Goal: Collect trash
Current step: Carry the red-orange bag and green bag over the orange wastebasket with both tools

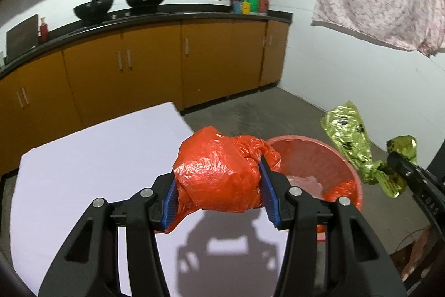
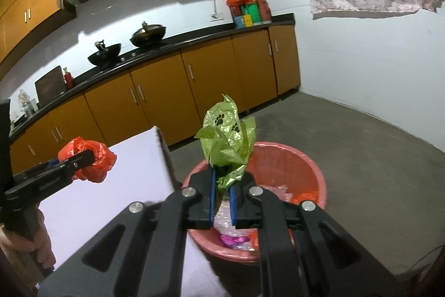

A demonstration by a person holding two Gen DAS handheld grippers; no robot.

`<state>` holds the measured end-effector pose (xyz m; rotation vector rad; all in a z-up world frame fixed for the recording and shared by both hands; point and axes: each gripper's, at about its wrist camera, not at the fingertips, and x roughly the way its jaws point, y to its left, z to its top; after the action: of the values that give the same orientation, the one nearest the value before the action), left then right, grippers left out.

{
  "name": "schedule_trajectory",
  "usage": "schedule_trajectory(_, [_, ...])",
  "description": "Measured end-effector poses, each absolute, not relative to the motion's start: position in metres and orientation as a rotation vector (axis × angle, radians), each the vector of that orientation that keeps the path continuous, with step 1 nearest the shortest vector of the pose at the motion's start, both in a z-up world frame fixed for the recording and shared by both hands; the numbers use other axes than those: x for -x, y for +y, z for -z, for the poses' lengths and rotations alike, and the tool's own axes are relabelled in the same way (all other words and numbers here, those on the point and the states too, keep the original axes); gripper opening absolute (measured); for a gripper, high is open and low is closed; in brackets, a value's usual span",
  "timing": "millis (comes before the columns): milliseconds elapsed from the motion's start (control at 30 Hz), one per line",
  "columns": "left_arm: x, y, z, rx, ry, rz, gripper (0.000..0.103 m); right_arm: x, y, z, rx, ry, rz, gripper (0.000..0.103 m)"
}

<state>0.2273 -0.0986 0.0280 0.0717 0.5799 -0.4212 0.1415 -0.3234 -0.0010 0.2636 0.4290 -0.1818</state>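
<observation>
1. Far left: white tabletop (image 1: 83,157), bare where we can see it. No trash left on the visible part, so we judge the pickup step done.
2. Left gripper (image 1: 219,185) is clamped on a knotted red plastic bag (image 1: 219,166). Its blue pads (image 1: 268,194) sit fairly wide apart because the bundle is bulky, pressing both sides. The bag is lifted off the table, above its right edge and just short of the bin; we read this as carrying it over to drop.
3. Middle: red plastic basin (image 2: 306,157) stands on the concrete floor beside the table and serves as the trash bin. It already holds clear wrap, red scraps and something purple.
4. Right gripper (image 2: 221,194) is pinched nearly together on the twisted neck of a green paw-print bag (image 2: 228,138). The bag is held over the basin, its loose end sticking up past the fingers; looks ready to release.
5. Risk, as we judge it: the light film may cling to the pads on release, and the red bag is not yet over the rim.
</observation>
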Motion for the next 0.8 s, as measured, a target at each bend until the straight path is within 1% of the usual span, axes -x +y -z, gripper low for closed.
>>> schedule_trajectory(333, [-0.220,-0.145,-0.007,-0.100,0.612,0.486,0.051,-0.144,-0.349,0.010,-0.266,0.450,0.212,0.009])
schedule_trajectory(800, [-0.222,-0.173,0.018,-0.115,0.650,0.552,0.051,-0.157,-0.356,0.018,-0.281,0.474,0.213,0.009])
